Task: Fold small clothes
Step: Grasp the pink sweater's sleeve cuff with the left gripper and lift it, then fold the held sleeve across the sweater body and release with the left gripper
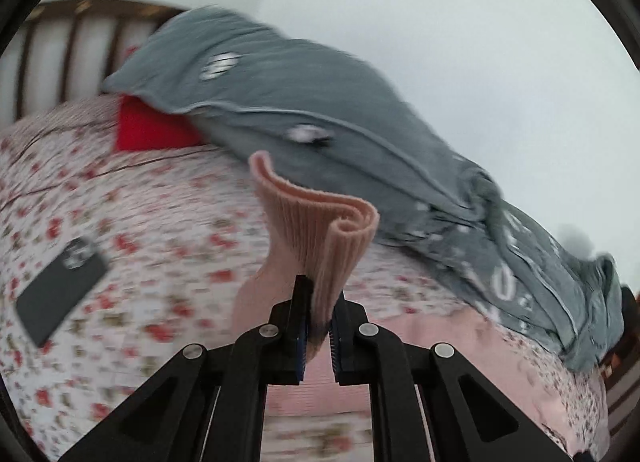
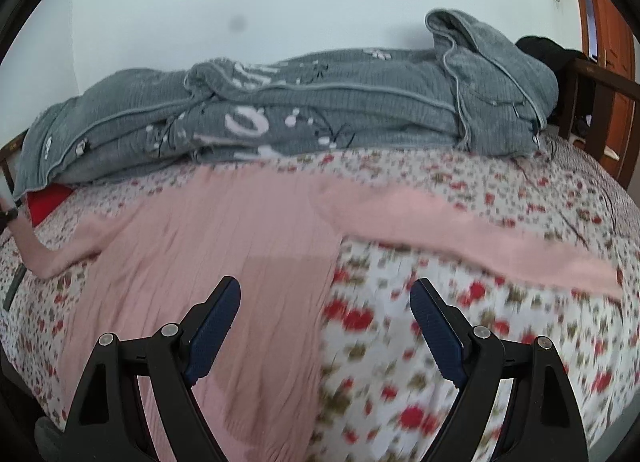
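1 pink sweater [image 2: 240, 246], cuff pinched in closed left gripper [image 1: 319, 336]; right gripper [image 2: 325, 326] wide, empty.

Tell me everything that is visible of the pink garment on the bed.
The pink garment is a ribbed knit top, pale pink, soft-looking. Its body lies spread flat on the floral bedspread, in front of the grey blanket. One long sleeve stretches out to the right on the bedspread. The other sleeve's ribbed cuff is pinched in the shut left gripper and lifted, curling over. The open right gripper hovers above the body's edge, not gripping it.
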The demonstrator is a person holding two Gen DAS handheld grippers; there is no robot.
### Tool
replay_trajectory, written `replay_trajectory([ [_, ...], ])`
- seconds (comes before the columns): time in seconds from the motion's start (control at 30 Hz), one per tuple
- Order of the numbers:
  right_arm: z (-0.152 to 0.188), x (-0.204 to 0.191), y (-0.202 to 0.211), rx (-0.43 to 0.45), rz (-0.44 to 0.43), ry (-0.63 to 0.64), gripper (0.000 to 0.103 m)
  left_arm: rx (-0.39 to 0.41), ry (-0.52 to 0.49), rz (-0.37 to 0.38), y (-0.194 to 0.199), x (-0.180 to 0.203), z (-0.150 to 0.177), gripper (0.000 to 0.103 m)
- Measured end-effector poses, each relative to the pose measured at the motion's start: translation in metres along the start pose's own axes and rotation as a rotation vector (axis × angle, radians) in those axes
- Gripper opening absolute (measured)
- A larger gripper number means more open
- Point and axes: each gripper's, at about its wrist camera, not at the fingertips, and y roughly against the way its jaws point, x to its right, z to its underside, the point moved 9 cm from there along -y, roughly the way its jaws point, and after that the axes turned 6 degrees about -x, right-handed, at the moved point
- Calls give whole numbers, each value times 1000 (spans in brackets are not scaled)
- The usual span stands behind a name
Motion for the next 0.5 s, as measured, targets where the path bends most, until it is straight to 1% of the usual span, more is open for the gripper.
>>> replay_trajectory([
  [0.03,-10,4,-3,14,-9,5,87,-3,-13,12,-2,14,3,9],
  [0.13,-32,15,-12,43,-20,18,87,-28,-59,55,-16,79,18,9],
  [0.17,-40,22,-17,55,-29,21,86,-41,-85,68,-24,108,28,9],
  [0.23,-47,34,-24,55,-23,10,86,-64,-125,77,-35,144,44,9],
  [0.27,-49,42,-29,56,-31,6,86,-79,-157,85,-43,173,57,9],
  [0.3,-49,49,-31,62,-41,1,87,-87,-173,88,-47,187,66,9],
  [0.4,-43,75,-31,89,-63,-44,87,-132,-230,117,-64,247,103,9],
  [0.47,-33,94,-34,79,-117,-111,87,-172,-275,146,-78,291,134,9],
  [0.5,-30,99,-35,71,-130,-131,87,-186,-288,157,-81,303,143,9],
])
